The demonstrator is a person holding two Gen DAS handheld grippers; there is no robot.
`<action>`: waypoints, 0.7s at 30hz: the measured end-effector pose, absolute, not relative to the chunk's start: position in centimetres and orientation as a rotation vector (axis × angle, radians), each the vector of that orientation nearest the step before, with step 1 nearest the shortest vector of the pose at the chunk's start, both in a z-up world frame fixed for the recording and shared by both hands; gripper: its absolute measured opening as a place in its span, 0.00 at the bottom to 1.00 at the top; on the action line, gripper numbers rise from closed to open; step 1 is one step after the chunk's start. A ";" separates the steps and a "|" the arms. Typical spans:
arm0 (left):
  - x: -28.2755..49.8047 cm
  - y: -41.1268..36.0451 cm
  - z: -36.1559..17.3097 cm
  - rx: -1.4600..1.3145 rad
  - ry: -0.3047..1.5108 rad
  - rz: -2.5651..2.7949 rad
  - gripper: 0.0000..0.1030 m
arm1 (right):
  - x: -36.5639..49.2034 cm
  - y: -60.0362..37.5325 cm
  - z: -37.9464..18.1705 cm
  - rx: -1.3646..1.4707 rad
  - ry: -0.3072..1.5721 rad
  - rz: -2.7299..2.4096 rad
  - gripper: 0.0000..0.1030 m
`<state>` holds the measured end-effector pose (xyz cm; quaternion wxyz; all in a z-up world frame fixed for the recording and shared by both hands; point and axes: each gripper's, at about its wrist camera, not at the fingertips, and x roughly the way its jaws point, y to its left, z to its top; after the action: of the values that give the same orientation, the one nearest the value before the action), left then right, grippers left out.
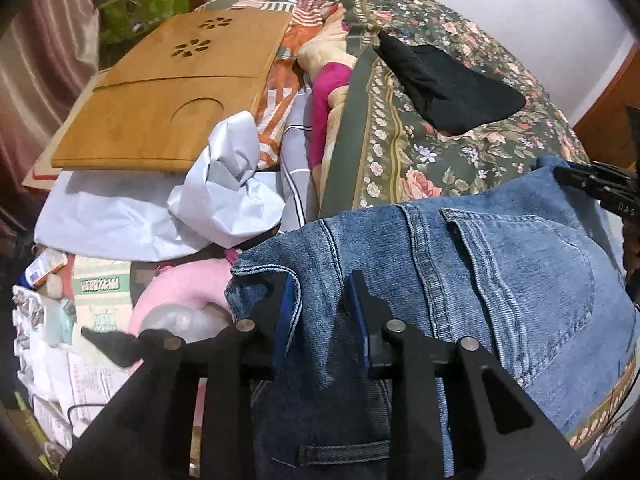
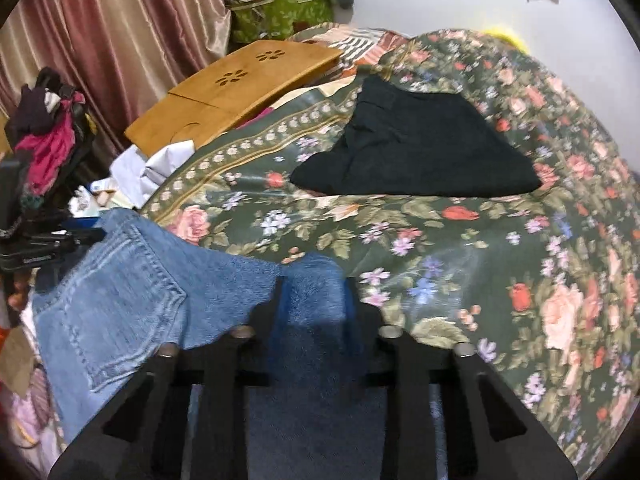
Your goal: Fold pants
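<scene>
Blue jeans [image 1: 520, 272] lie rear side up on the floral bedspread [image 1: 400, 160], a back pocket showing. My left gripper [image 1: 322, 308] is shut on the denim at the hemmed left edge, and cloth fills the gap between its blue pads. In the right wrist view the jeans [image 2: 120, 300] stretch away to the left. My right gripper [image 2: 316, 300] is shut on a bunched fold of denim at their right end. Each gripper shows in the other's view: the right one [image 1: 592, 184] at the jeans' far corner, the left one [image 2: 48, 248] at the left edge.
A folded black garment [image 2: 412, 152] lies further back on the bedspread [image 2: 460, 264]. A wooden lap tray [image 1: 168, 92] and crumpled white sheets [image 1: 224, 196] sit to the left. Papers and small clutter [image 1: 48, 320] cover the near left. A curtain [image 2: 100, 40] and a green box [image 2: 280, 16] stand behind.
</scene>
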<state>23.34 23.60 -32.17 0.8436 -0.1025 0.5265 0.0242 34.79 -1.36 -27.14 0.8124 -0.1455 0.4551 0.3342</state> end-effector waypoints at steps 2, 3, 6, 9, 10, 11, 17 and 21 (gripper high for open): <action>23.2 23.3 -32.0 -0.188 1.114 0.081 0.24 | 34.9 -1.6 -27.1 -0.311 0.963 0.705 0.07; 23.1 23.1 -31.9 -0.162 1.112 0.100 0.24 | 34.8 -1.6 -27.1 -0.321 0.949 0.695 0.07; 22.1 21.8 -31.9 -0.052 1.101 0.159 0.23 | 34.4 -1.0 -27.4 -0.378 0.907 0.657 0.06; 21.4 21.4 -32.5 -0.022 1.118 0.174 0.24 | 34.1 -0.4 -27.6 -0.419 0.895 0.630 0.06; 21.3 21.5 -32.4 -0.023 1.124 0.172 0.23 | 34.1 -0.4 -27.4 -0.418 0.908 0.629 0.06; 21.4 21.5 -32.2 -0.026 1.128 0.171 0.23 | 34.1 -0.5 -27.3 -0.417 0.916 0.630 0.06; 19.1 22.6 -26.8 -0.070 1.045 0.205 0.45 | 32.5 -3.4 -23.3 -0.275 0.952 0.643 0.11; 15.6 23.9 -24.5 -0.174 0.974 0.235 0.65 | 29.5 -6.2 -20.7 -0.216 0.908 0.639 0.20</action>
<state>15.58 23.90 -24.51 0.8735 -0.0832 0.4663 0.1127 29.49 -6.23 -20.68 0.8444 -0.1024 0.4300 0.3026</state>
